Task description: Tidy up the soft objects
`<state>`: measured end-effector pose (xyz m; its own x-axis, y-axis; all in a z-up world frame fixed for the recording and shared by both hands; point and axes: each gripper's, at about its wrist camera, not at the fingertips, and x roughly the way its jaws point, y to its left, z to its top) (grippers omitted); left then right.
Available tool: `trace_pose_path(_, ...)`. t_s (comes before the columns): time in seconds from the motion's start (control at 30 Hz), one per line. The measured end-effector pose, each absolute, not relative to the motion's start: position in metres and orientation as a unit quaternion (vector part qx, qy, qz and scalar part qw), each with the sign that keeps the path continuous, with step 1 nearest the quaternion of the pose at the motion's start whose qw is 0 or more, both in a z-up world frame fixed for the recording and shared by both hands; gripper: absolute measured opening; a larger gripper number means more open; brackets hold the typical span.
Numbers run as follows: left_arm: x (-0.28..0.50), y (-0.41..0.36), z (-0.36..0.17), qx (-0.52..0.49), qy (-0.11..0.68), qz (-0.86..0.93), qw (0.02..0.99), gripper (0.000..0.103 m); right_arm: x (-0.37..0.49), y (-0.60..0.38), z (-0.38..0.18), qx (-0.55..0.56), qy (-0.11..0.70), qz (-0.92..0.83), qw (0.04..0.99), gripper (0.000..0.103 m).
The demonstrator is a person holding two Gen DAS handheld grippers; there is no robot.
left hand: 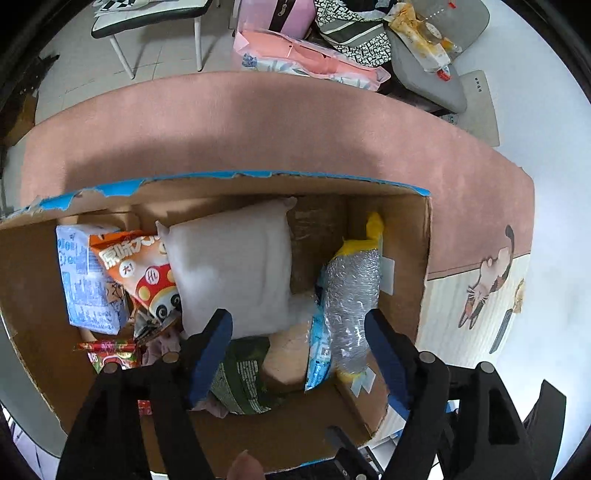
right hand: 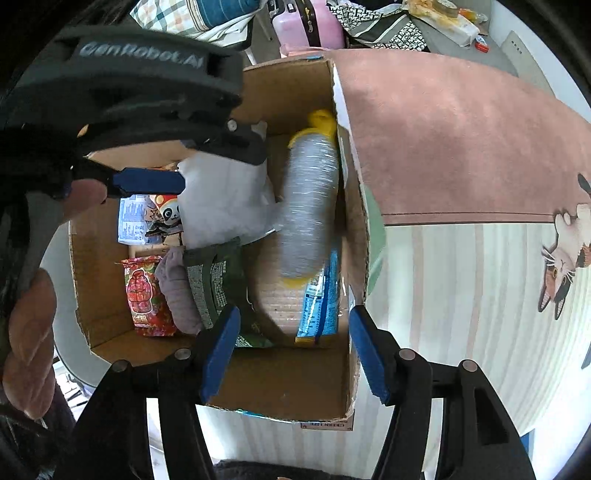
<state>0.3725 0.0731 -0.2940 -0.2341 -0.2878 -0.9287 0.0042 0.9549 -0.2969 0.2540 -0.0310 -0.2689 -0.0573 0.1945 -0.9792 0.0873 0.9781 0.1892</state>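
Observation:
An open cardboard box (left hand: 406, 229) (right hand: 280, 384) on a pink rug holds soft goods: a white pillow (left hand: 232, 266) (right hand: 221, 199), a clear wrapped yellow roll (left hand: 352, 295) (right hand: 310, 206) along the right wall, a dark green packet (left hand: 242, 373) (right hand: 216, 284), an orange snack bag (left hand: 144, 269), a blue-white pack (left hand: 86, 280) and a red packet (right hand: 144, 295). My left gripper (left hand: 299, 354) is open and empty above the box. My right gripper (right hand: 293, 349) is open and empty over the box's near side. The left gripper's body (right hand: 122, 96) shows in the right wrist view.
The pink rug (left hand: 258, 125) spreads beyond the box, with a striped cat-print mat (right hand: 480, 295) to the right. A chair (left hand: 147, 22), pink packages (left hand: 306, 55), a grey cushion (left hand: 424, 74) and clutter lie at the back.

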Motion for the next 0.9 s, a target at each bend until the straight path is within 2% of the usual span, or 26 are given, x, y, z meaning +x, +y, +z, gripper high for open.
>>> trace_pose_path(0.23, 0.354, 0.096, -0.269, -0.098, 0.753, -0.105, 0.643, 0.073, 0.249, -0.031, -0.260, 0.089, 0.721, 0.032, 0.687, 0.065)
trace_pose_path(0.53, 0.294, 0.144, -0.219, -0.034, 0.679, -0.037, 0.732, 0.073, 0.240, -0.029, -0.231, 0.050, 0.696, 0.013, 0.717, 0.065)
trace_pose_path(0.6, 0.280, 0.153, -0.212, -0.021, 0.665, -0.019, 0.746, 0.074, 0.237, -0.027, -0.225, 0.037, 0.687, 0.006, 0.726, 0.071)
trace_pose_path(0.63, 0.272, 0.157, -0.208, -0.011, 0.654, -0.006, 0.756, 0.079, 0.236, -0.027, -0.223, 0.034, 0.683, 0.006, 0.729, 0.079)
trace_pose_path(0.67, 0.267, 0.160, -0.205, -0.004, 0.647, 0.002, 0.762, 0.092, 0.235, -0.027, -0.220, 0.034, 0.679, 0.005, 0.733, 0.088)
trace_pose_path(0.7, 0.262, 0.162, -0.203, 0.000, 0.640, 0.009, 0.768, 0.097, 0.233, -0.026, -0.217, 0.034, 0.673, 0.005, 0.739, 0.091)
trace_pose_path(0.8, 0.248, 0.170, -0.200, -0.003, 0.630, 0.022, 0.777, 0.097, 0.229, -0.026, -0.210, 0.028, 0.663, -0.004, 0.748, 0.094)
trace_pose_path(0.87, 0.243, 0.171, -0.200, -0.008, 0.629, 0.025, 0.777, 0.098, 0.227, -0.024, -0.207, 0.019, 0.657, -0.009, 0.754, 0.103)
trace_pose_path(0.9, 0.240, 0.171, -0.199, -0.008, 0.628, 0.027, 0.778, 0.099, 0.226, -0.024, -0.205, 0.017, 0.653, -0.011, 0.757, 0.103)
